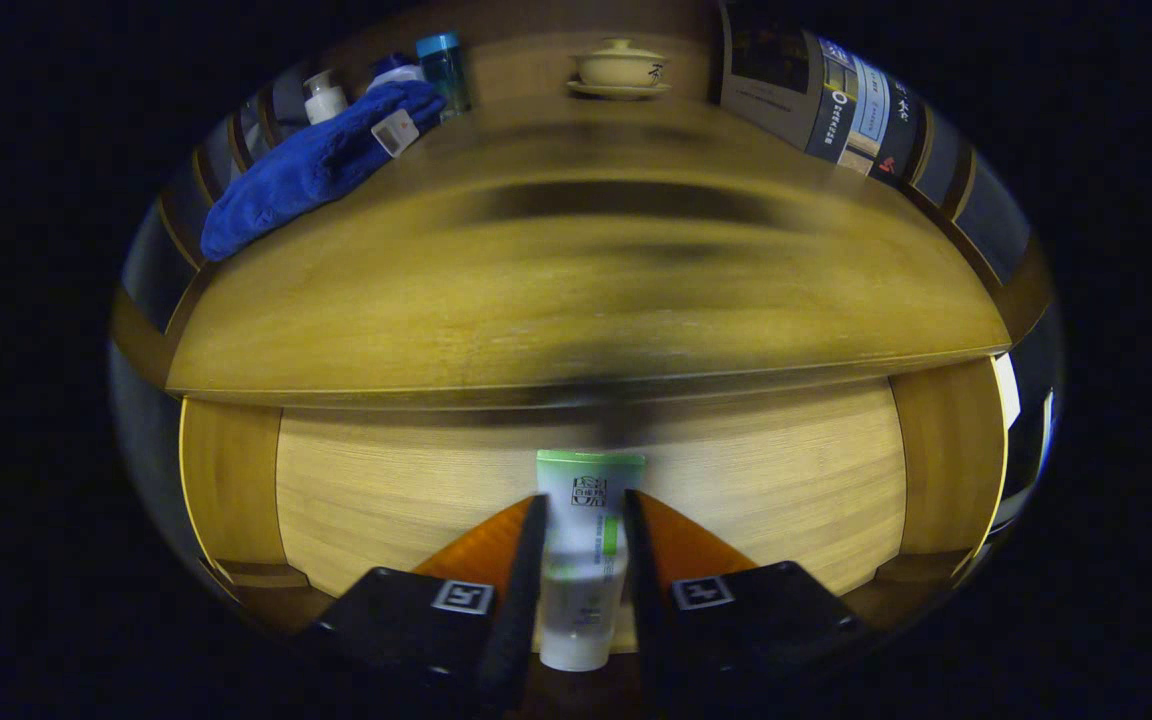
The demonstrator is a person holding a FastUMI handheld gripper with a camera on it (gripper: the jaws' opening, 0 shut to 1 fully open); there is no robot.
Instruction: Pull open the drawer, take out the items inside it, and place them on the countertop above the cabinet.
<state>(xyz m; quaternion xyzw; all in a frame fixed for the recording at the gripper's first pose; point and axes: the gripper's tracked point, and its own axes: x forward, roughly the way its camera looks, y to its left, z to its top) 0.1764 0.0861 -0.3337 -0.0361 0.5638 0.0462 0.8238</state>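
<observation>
A white tube with a green end (pixel 584 540) stands upright between my two fingers, and the gripper (pixel 584 515) is shut on it. I hold it over the open drawer (pixel 386 480), whose pale wooden bottom shows behind the tube. Just beyond the drawer runs the front edge of the wooden countertop (pixel 586 290), which stretches away above it.
On the countertop's far left lies a blue towel (pixel 311 165) with a white pump bottle (pixel 323 98) and a blue-capped bottle (pixel 444 70) behind it. A lidded tea bowl on a saucer (pixel 621 68) stands at the back, and boxes (pixel 821 95) stand at the far right.
</observation>
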